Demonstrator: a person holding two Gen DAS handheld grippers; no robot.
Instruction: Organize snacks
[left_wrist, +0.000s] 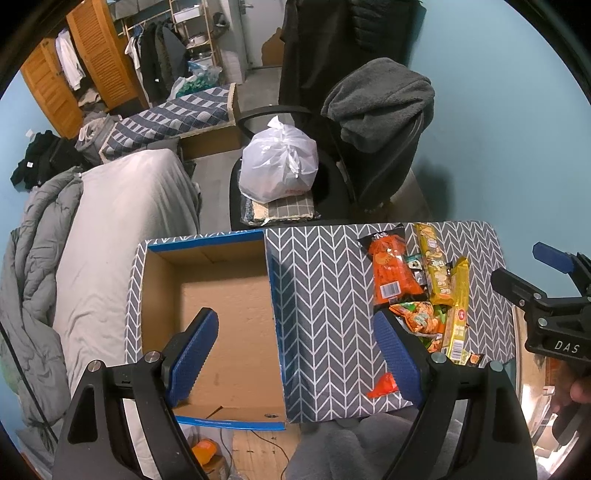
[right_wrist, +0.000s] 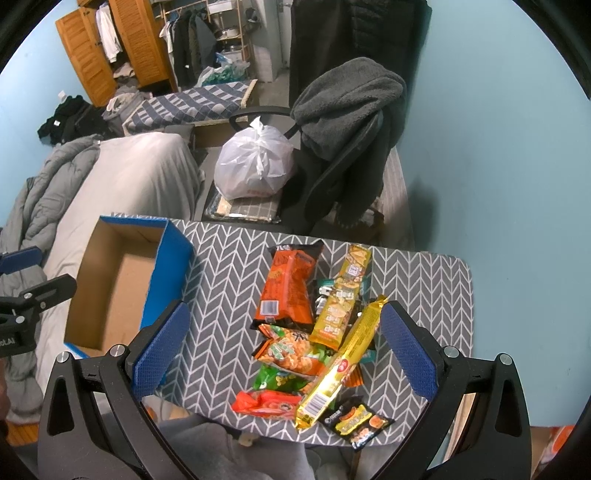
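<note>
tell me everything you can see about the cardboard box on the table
The cardboard box is an open, lidless rectangular box, plain brown cardboard inside with blue outer walls and a blue rim. Nothing is visible inside it. It sits upright on the left end of the table, which is covered by a grey chevron cloth, clear of the snack pile to its right. The left hand-held gripper hangs open above its right wall, not touching it. A small hole shows in its near wall.
</note>
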